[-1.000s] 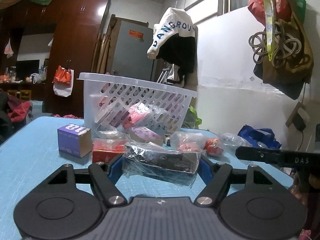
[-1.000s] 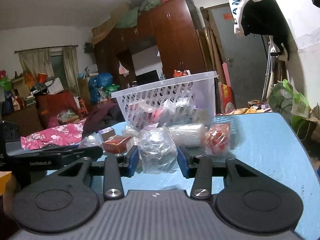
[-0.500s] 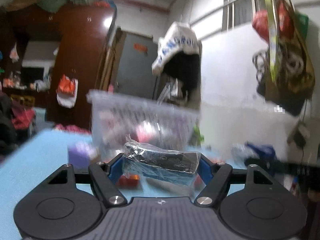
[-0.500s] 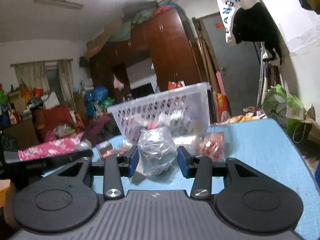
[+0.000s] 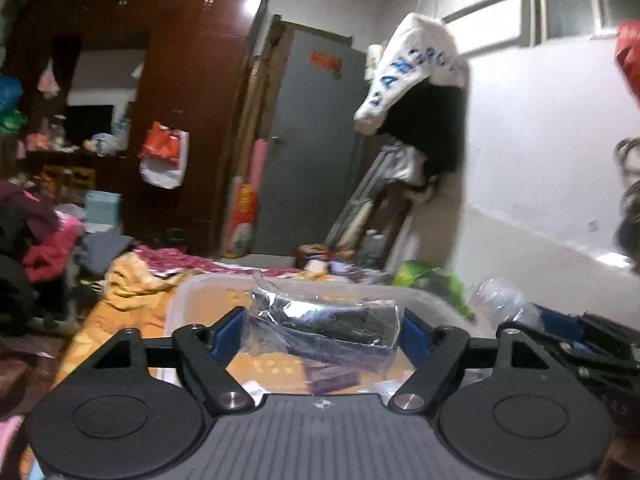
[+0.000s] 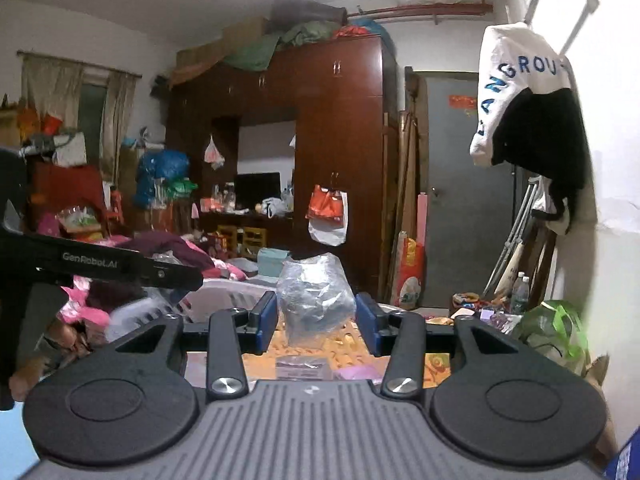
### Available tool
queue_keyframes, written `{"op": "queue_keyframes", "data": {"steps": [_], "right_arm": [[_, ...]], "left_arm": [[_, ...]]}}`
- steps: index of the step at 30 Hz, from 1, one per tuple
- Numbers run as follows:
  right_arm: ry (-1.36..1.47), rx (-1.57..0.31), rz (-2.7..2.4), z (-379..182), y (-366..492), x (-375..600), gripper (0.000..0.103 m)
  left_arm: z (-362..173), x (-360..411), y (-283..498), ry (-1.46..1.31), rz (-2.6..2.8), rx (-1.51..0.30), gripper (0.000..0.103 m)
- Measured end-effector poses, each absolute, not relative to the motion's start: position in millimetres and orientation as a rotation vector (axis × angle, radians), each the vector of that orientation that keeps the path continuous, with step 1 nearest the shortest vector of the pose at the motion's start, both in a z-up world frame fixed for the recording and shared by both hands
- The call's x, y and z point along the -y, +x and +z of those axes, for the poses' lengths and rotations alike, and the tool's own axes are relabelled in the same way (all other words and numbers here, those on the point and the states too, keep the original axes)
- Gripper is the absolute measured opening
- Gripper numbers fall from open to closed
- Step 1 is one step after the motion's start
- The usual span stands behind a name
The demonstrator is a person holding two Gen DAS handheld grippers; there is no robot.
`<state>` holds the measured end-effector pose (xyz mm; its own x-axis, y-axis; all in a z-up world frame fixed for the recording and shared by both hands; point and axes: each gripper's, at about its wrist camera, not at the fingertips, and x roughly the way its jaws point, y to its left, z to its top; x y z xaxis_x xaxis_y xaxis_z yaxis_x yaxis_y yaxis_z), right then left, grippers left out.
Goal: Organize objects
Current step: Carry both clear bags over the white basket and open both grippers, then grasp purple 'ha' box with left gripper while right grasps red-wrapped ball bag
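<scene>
My left gripper point(image 5: 320, 332) hovers over the white lattice basket point(image 5: 176, 316), its jaws opening. A dark packet in clear plastic point(image 5: 320, 326) sits tilted between the blue pads, which no longer press on it. In the right wrist view my right gripper point(image 6: 316, 320) is also above the basket point(image 6: 224, 298), jaws opening. A crumpled clear plastic bundle point(image 6: 316, 296) is between its pads with slim gaps on both sides. A purple box point(image 6: 302, 366) lies inside the basket. The left gripper's body point(image 6: 100, 266) shows at the left.
A dark wooden wardrobe point(image 6: 320, 140) and a grey door point(image 5: 304, 152) stand behind. A white and black jacket point(image 5: 416, 92) hangs on the right wall. Orange and pink cloth point(image 5: 120, 292) lies beyond the basket. A green bag point(image 6: 556, 332) sits at right.
Both grippers rose from the blue table and moved forward over the basket, each carrying its packet. Their jaws have widened and the pads have come off the packets.
</scene>
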<state>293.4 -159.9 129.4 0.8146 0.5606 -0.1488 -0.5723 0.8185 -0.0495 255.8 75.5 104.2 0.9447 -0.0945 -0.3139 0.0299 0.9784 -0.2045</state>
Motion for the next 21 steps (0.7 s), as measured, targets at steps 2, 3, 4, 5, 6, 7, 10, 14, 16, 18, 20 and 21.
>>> {"op": "queue_keyframes", "data": {"steps": [2, 3, 4, 5, 6, 7, 10, 14, 16, 18, 20, 21], "right_arm": [[-0.109, -0.152, 0.588, 120.0, 301.5, 152.2, 0.100], [-0.119, -0.151, 0.562, 116.4, 299.1, 150.3, 0.103], [-0.135, -0.138, 0.551, 113.4, 293.2, 150.2, 0.103], [-0.146, -0.123, 0.547, 112.5, 283.4, 152.4, 0.103], [-0.141, -0.110, 0.549, 111.8, 272.8, 156.7, 0.103], [-0.110, -0.103, 0.562, 111.6, 261.9, 164.5, 0.103], [0.011, -0.198, 0.606, 102.2, 240.9, 186.7, 0.103], [-0.028, -0.391, 0.647, 68.3, 218.9, 198.4, 0.103], [-0.017, -0.475, 0.654, 50.3, 212.8, 202.7, 0.103], [0.037, -0.546, 0.688, 38.4, 211.4, 204.3, 0.103], [0.040, -0.548, 0.695, 32.8, 210.0, 203.7, 0.102], [0.021, -0.545, 0.678, 31.2, 209.8, 201.2, 0.099]], "left_arm": [[100.0, -77.3, 259.6, -0.207, -0.036, -0.333, 0.101], [98.8, -79.3, 256.9, -0.219, -0.033, -0.322, 0.101], [98.5, -81.1, 251.8, -0.220, -0.039, -0.307, 0.101], [98.6, -84.5, 244.4, -0.211, -0.053, -0.288, 0.101], [98.1, -85.8, 238.7, -0.197, -0.065, -0.278, 0.101], [97.5, -88.3, 231.8, -0.191, -0.069, -0.281, 0.101], [88.4, -100.3, 198.7, -0.181, -0.110, -0.274, 0.103], [65.9, -114.3, 168.6, -0.169, -0.099, -0.322, 0.103], [55.6, -120.9, 165.7, -0.158, -0.079, -0.359, 0.103], [46.1, -122.0, 170.5, -0.114, -0.048, -0.432, 0.103], [39.4, -120.4, 172.8, -0.070, -0.034, -0.474, 0.103], [36.4, -118.9, 174.1, -0.053, -0.033, -0.482, 0.103]]}}
